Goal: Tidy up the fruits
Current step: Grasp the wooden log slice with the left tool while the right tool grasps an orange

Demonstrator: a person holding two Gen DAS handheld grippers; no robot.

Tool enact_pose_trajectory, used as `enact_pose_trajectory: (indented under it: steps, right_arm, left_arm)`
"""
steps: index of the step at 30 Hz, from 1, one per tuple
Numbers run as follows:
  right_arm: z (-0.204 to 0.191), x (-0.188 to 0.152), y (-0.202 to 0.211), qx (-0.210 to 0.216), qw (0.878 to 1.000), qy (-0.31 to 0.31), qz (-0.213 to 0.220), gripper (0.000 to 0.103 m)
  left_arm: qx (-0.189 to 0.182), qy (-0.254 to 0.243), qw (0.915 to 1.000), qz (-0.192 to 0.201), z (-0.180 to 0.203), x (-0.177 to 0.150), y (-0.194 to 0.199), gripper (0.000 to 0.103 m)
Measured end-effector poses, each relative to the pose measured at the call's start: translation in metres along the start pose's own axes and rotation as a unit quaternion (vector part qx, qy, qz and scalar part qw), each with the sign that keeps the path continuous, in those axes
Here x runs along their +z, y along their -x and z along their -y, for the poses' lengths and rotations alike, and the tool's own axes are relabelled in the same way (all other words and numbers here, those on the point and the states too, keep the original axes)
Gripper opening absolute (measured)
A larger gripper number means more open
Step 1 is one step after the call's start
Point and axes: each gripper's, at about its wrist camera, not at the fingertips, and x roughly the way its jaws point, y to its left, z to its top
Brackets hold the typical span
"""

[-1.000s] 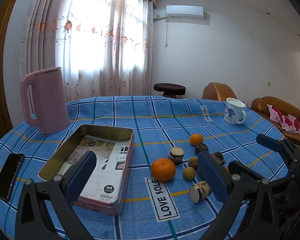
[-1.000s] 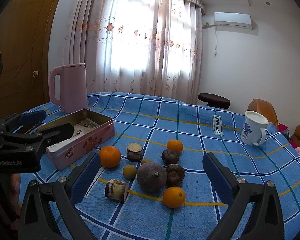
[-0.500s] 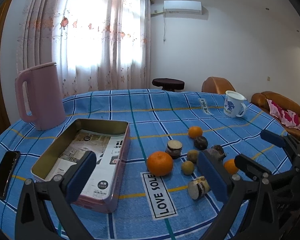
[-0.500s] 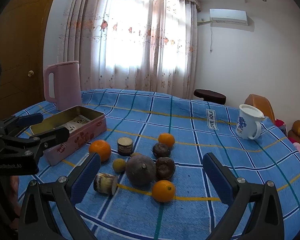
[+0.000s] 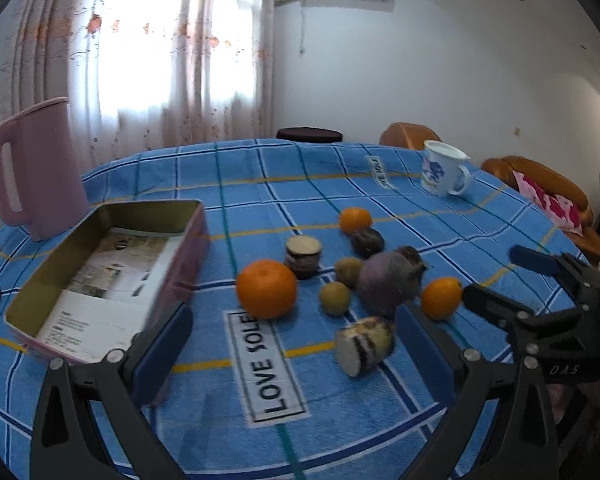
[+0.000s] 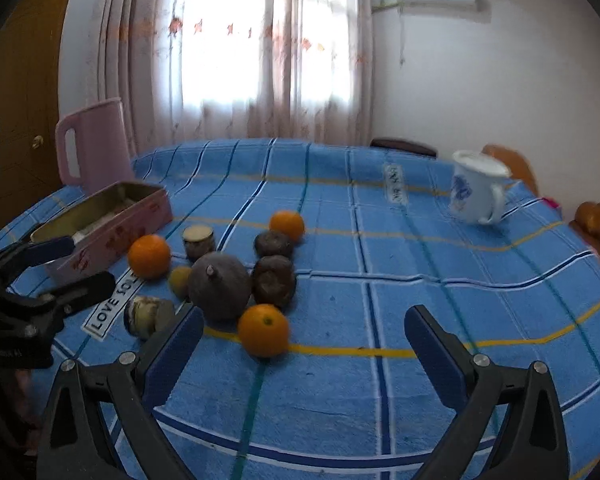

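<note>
Counting three round orange tangerines (image 6: 263,330) on the blue-checked bench (image 6: 420,280); I am holding the left gripper (image 5: 296,344) and right gripper (image 6: 304,344) with jaws wide apart, gripping nothing.

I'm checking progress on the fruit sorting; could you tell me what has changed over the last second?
Both open grippers moved in closer to the fruit; the left gripper and right gripper have grasped nothing. The oranges, including the nearest orange, and the tin stayed put.

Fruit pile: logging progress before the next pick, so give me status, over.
Left gripper open, empty. Right gripper open, empty. Fruit pile on the blue cloth, none in the pink tin. Nearest orange unobstructed.
</note>
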Motion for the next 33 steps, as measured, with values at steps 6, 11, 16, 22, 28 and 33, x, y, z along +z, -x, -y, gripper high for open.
enact_pose_trajectory:
  steps: [6, 11, 16, 22, 28, 33]
  right_arm:
    - [-0.008, 0.000, -0.023, 0.023, 0.997, 0.037, -0.060, 0.070]
    - [-0.012, -0.003, -0.028, 0.043, 0.995, 0.051, -0.078, 0.064]
    - [-0.004, -0.003, -0.034, 0.069, 0.992, 0.026, -0.098, 0.036]
    - [-0.002, -0.003, -0.020, 0.058, 0.997, 0.020, -0.057, 0.035]
    - [-0.002, -0.001, -0.016, 0.065, 0.997, 0.017, -0.039, 0.035]
    - [-0.005, 0.000, -0.009, 0.069, 0.997, 0.024, -0.015, 0.035]
  left_arm:
    - [-0.023, -0.014, 0.9994, -0.022, 0.010, 0.001, -0.012, 0.100]
    - [-0.045, -0.036, 0.9969, -0.053, 0.021, 0.001, -0.025, 0.085]
    - [-0.068, -0.022, 0.9949, -0.071, 0.018, 0.003, -0.032, 0.071]
    - [-0.070, -0.039, 0.9929, -0.089, 0.026, 0.001, -0.038, 0.063]
    - [-0.084, -0.041, 0.9899, -0.107, 0.026, -0.001, -0.043, 0.046]
    - [-0.089, -0.037, 0.9918, -0.083, 0.024, -0.002, -0.035, 0.042]
